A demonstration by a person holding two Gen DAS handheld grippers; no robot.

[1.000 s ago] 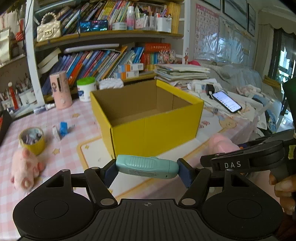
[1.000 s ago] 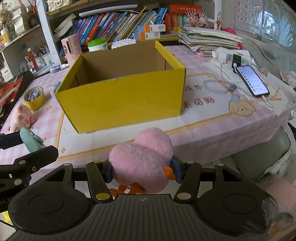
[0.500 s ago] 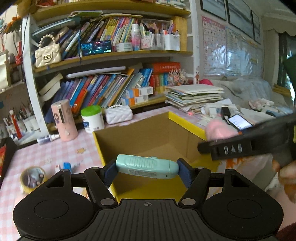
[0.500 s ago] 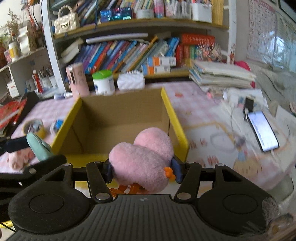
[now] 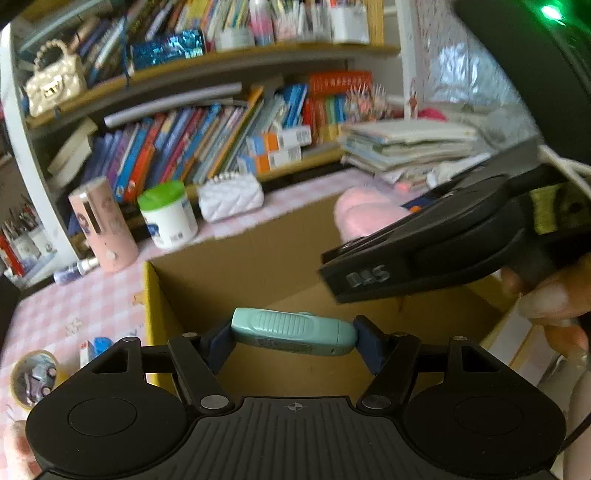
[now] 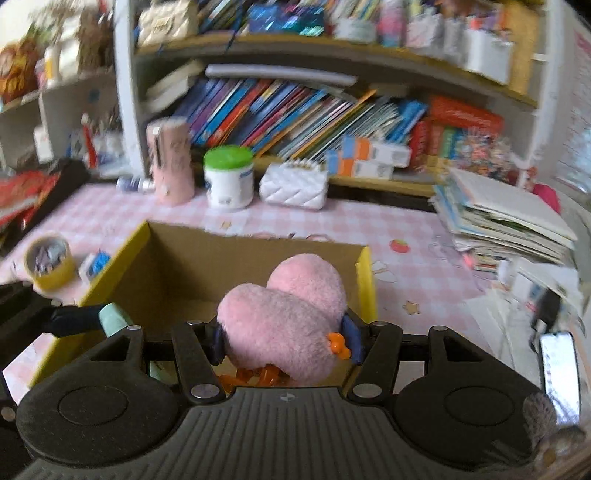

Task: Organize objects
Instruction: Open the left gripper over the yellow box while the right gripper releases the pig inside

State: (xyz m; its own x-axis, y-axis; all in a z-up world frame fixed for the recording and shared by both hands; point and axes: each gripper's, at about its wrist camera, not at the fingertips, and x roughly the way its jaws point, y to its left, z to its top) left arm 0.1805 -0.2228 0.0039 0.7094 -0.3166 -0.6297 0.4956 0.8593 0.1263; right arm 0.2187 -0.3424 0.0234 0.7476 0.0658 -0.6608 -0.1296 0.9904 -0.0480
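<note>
We see yellow box (image 6: 110,266) mid-table, interior bare. Right gripper (image 6: 282,338) clamps pink plush (image 6: 280,314), left gripper (image 5: 293,332) clamps teal case (image 5: 293,330), both above box. We judge: drops pending; tape roll (image 6: 50,262) at left edge left.

Soft daylight fills both views, brightest at the far right. Motion blur smears the bookshelf (image 6: 295,122) and the book stack (image 5: 406,147). Fisheye bending curves the shelf edges toward the corners. A green glare spot (image 5: 552,11) glows far right in the left view.
</note>
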